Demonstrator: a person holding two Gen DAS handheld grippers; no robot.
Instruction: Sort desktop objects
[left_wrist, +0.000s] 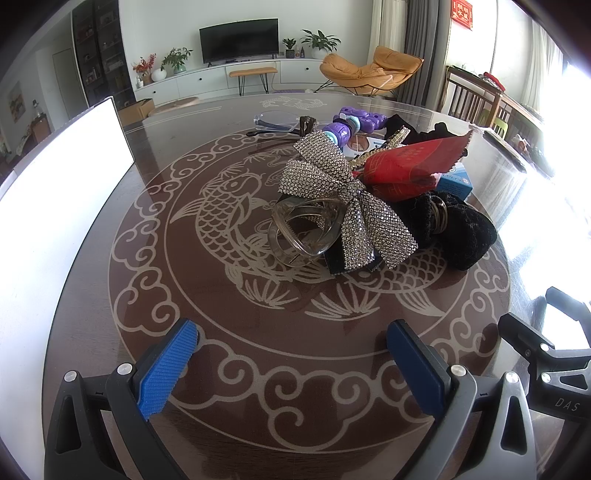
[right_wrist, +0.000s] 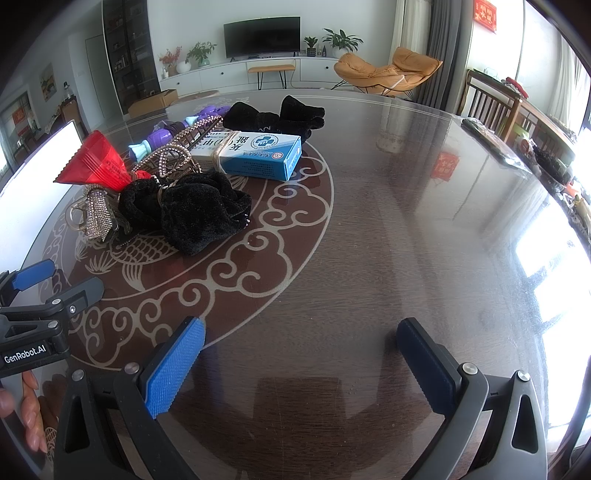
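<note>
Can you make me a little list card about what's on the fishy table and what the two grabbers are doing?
surface: round table with a fish pattern
pile: sparkly bow, clear hair clip, red packet, black fuzzy bow, blue and white box, purple toy
pile position: bunched together, many pieces touching or overlapping
left gripper: open, holding nothing, short of the pile
right gripper: open, holding nothing, over bare table
sorting: not started by the look of it
</note>
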